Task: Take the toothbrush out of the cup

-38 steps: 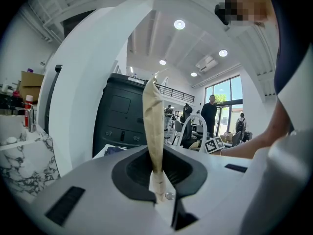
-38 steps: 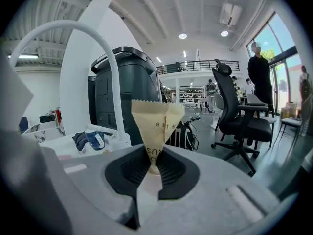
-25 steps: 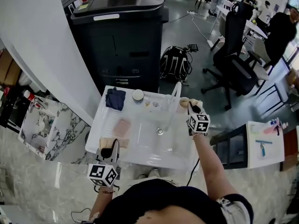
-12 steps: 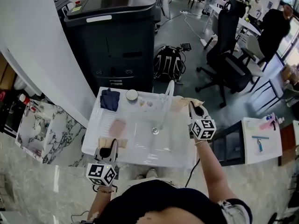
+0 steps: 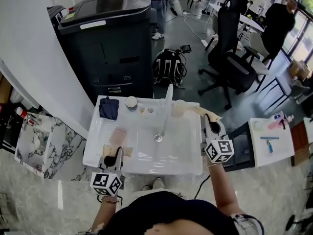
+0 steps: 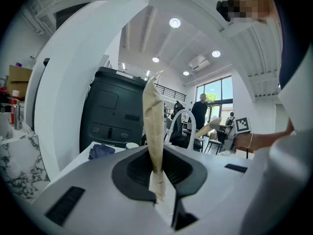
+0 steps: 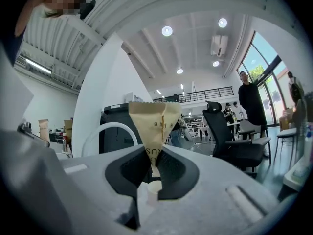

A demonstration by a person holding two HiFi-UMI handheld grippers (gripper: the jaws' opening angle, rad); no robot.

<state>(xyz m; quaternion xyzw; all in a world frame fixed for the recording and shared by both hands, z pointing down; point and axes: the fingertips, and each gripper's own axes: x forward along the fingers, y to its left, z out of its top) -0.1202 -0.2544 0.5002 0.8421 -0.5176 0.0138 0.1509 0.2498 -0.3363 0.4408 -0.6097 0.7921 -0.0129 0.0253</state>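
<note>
At the right rim of the white sink unit (image 5: 95, 153), my right gripper (image 5: 211, 125) is shut on a beige paper-wrapped packet (image 5: 200, 111); whether a toothbrush is inside is hidden. In the right gripper view the packet (image 7: 154, 126) fans up from the closed right gripper (image 7: 150, 174). A pale cup (image 5: 179, 106) stands at the back rim, left of the packet and apart from it. My left gripper (image 5: 113, 155) rests at the front left rim, shut on a second beige packet (image 6: 152, 126), which rises upright from the left gripper (image 6: 159, 190).
A faucet (image 5: 167, 106) arches over the basin. A dark blue cloth (image 5: 108, 107), a white round lid (image 5: 131, 102) and a pink bar (image 5: 117, 135) lie on the left side. Behind stand a black printer (image 5: 110, 43), a backpack (image 5: 168, 67) and an office chair (image 5: 230, 58). A small table (image 5: 271, 143) is at the right.
My right gripper has drawn back from the cup toward the person and to the right, carrying the beige packet with it. The left gripper has stayed put.
</note>
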